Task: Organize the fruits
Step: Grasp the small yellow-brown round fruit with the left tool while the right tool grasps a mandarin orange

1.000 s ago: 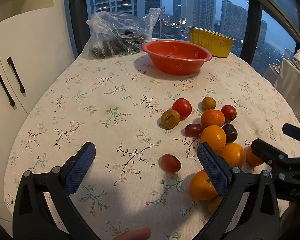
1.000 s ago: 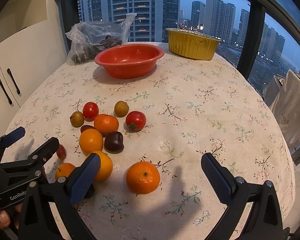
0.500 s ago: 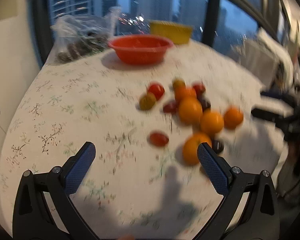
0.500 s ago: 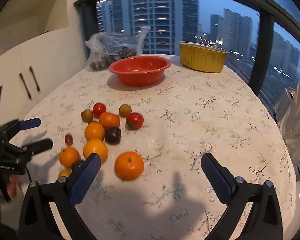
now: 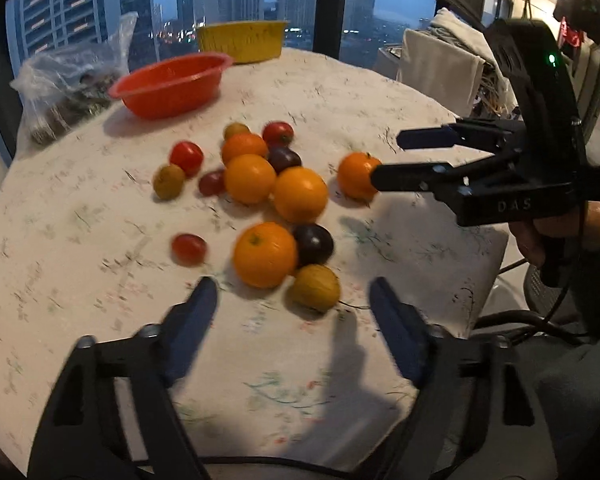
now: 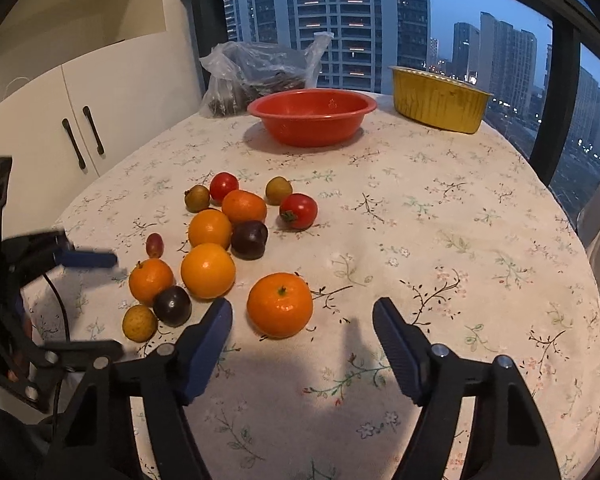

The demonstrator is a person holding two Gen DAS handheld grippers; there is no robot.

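Your left gripper hangs over the near edge of the bench, jaws about half spread and closing. Nothing sits between the pads. Just ahead of the tips lie a large orange, a dark plum touching its right side, and a yellowish small fruit nearest the right finger. No contact with any of them. The left wrist view is motion-blurred.

Your right gripper is likewise part-way spread and closing, empty. A lone mandarin lies just ahead of the gap, nearer the left finger; I cannot tell whether the pad grazes it, but it is not clamped. In the left wrist view the same gripper comes in from the right, its fingertips beside that mandarin, with your hand on the handle.

The fruit cluster sits left of centre on the flowered cloth: oranges, red tomatoes, dark plums, small brownish fruit, one small red grape tomato off to the left side.

At the far side: red bowl, yellow foil tray to its right, plastic bag to its left. No fruit shows in the bowl.
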